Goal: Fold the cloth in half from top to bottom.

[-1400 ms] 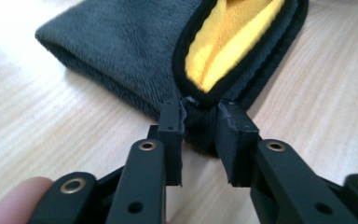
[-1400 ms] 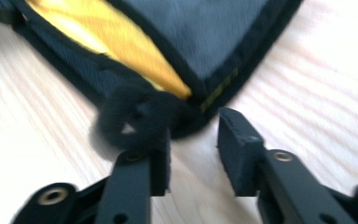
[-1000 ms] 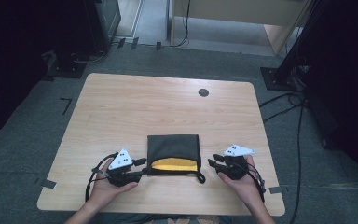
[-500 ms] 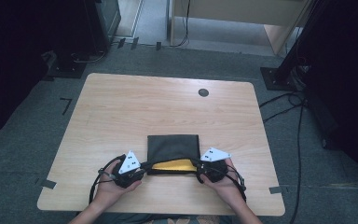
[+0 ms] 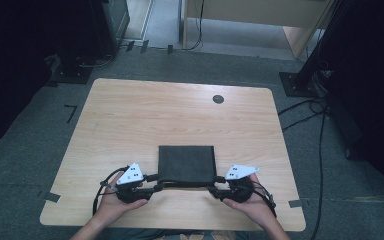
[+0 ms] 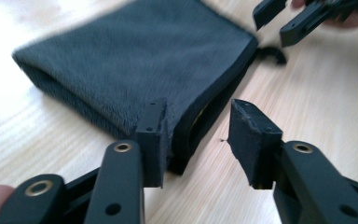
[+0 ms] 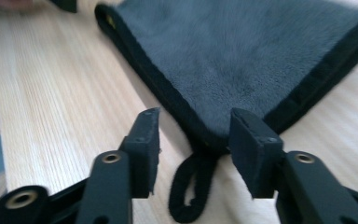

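A: Where's the pouch (image 5: pixel 187 163)?
B: Flat on the table (image 5: pixel 140 120) near the front edge, between both grippers.
A: Left gripper (image 6: pixel 196 135)?
B: Jaws just opened, astride the pouch's near corner, one pad touching its edge without clamping.
A: Right gripper (image 7: pixel 193 140)?
B: Also just opened, astride the other corner above the loop (image 7: pixel 191 191).

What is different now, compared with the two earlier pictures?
The pouch mouth, open before with yellow showing, now lies closed and flat. Both grippers moved in to its near corners, closed there, and their jaws have just been opening: the left gripper stands open at one corner, the right gripper open at the other, over the loop. The pouch and table kept their places.
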`<act>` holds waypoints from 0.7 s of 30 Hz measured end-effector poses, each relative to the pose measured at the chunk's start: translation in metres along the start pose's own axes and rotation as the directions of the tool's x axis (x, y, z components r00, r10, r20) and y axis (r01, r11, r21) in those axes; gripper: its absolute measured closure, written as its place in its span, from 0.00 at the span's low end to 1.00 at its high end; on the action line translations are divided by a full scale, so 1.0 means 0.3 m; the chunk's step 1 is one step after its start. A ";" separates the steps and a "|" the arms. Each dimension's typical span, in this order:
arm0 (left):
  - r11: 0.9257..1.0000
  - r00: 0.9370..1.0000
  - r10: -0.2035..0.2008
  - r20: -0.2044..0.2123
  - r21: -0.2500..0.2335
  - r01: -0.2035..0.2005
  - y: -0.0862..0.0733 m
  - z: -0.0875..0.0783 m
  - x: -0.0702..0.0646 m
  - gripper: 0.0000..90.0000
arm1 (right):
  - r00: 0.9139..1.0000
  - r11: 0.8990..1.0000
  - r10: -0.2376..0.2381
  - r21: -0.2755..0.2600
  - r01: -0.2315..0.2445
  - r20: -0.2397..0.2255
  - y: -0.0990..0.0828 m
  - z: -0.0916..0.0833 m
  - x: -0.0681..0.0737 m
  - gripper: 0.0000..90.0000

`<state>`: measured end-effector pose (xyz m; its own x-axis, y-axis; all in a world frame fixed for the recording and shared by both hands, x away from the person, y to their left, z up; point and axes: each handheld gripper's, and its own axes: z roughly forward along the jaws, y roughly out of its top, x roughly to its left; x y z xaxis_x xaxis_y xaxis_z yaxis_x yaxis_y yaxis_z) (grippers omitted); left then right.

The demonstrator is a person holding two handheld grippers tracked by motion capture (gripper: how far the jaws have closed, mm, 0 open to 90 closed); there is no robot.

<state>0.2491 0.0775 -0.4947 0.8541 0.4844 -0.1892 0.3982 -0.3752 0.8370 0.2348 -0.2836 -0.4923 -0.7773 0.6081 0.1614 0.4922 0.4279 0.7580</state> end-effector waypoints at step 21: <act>0.993 0.954 0.046 -0.298 0.119 -0.010 -0.017 0.115 -0.027 0.63 | 0.893 0.933 0.360 -0.096 -0.347 0.271 0.151 0.236 -0.246 0.69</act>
<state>0.2518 0.0483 -0.5151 0.7332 0.6799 0.0107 0.4264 -0.4720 0.7717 0.3421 -0.2616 -0.5148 -0.4111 0.8778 0.2458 0.6912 0.1243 0.7119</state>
